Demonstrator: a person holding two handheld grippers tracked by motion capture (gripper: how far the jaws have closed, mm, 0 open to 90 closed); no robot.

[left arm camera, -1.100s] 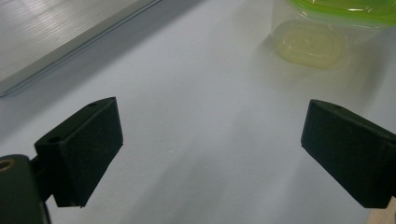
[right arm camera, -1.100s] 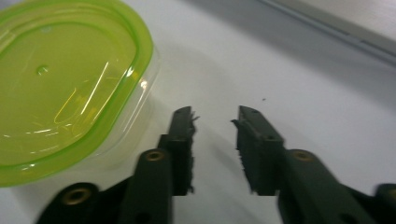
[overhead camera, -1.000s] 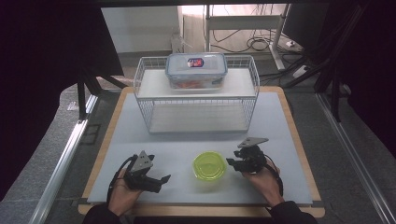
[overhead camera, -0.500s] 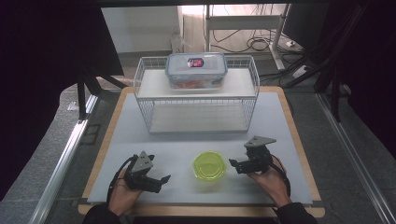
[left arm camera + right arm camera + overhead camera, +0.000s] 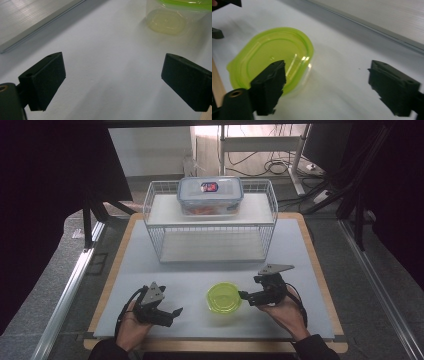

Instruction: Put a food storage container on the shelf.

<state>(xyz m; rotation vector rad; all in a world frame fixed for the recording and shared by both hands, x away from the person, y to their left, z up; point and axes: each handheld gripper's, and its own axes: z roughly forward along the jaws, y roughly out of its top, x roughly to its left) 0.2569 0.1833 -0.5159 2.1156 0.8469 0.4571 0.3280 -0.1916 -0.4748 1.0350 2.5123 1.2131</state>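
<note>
- The green-lidded tub [image 5: 224,297] sits on the near middle of the worktop [image 5: 300,255], and the right claw [image 5: 246,295] hangs just beside its right edge, jaws apart with nothing between them.
- Those jaws have just been closing a little from wide; the tub lies off to one side of them, not between.
- Risk, I'd say: close from here and one jaw [image 5: 270,86] clips the lid's rim [image 5: 310,53], skidding the light tub left or tipping it.
- Right hand [image 5: 285,312] lies low, claw aimed left at the tub.
- Left claw [image 5: 175,312] rests near left, jaws wide and empty, pointing right toward the tub [image 5: 175,17].
- Far off, a wire rack [image 5: 210,227] carries a lidded box [image 5: 210,195].
</note>
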